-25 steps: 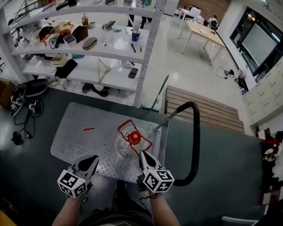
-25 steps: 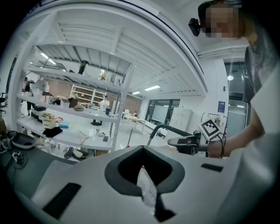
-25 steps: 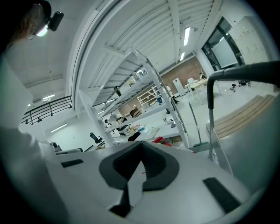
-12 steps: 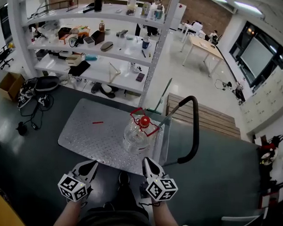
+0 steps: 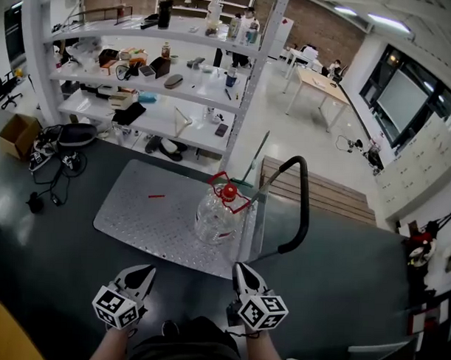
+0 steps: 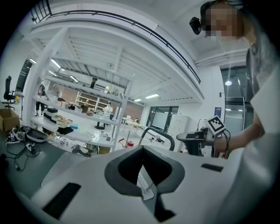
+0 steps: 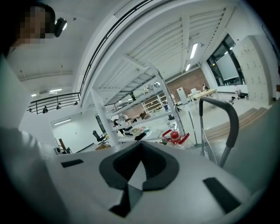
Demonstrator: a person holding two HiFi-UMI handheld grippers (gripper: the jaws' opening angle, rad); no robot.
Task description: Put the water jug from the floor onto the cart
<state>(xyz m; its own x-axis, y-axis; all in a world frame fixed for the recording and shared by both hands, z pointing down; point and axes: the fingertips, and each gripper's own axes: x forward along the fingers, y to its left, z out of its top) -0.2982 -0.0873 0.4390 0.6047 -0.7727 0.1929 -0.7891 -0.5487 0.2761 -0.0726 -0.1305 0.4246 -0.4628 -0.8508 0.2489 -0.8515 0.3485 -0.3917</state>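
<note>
Water jug [image 5: 218, 214]: one, clear, with a red cap and a red carry handle. It stands upright on the cart [image 5: 146, 221], on the diamond-plate deck at the end by the black push handle [image 5: 305, 208]. Nothing is touching it.

Hard to make out:
- In the right gripper view only the jug's cap, red handle and shoulders show; the rest is behind that gripper's own body.
- How full the jug is cannot be told from above.
- The cart's underside is hidden by the deck.
- One small red stick [image 5: 157, 196] lies on the deck, well apart from the jug. It is too small to name.

Count on the cart: one jug and one red stick.

There are two hand-held grippers, each with one marker cube. The left hand-held gripper [image 5: 144, 272] and the right hand-held gripper [image 5: 241, 270] sit low in the head view, off the cart and just short of the deck's near edge, well clear of the jug. Each has its jaws pressed together with nothing between them. The forearms behind them are cut off by the bottom edge.

Further out:
- One white shelving unit [image 5: 140, 80] stands beyond the cart, three shelves in view. Its clutter is mostly too small to name.
- One cardboard box [image 5: 11, 135] sits on the floor at the left.
- One slatted wooden platform [image 5: 325, 192] lies behind the push handle.
</note>
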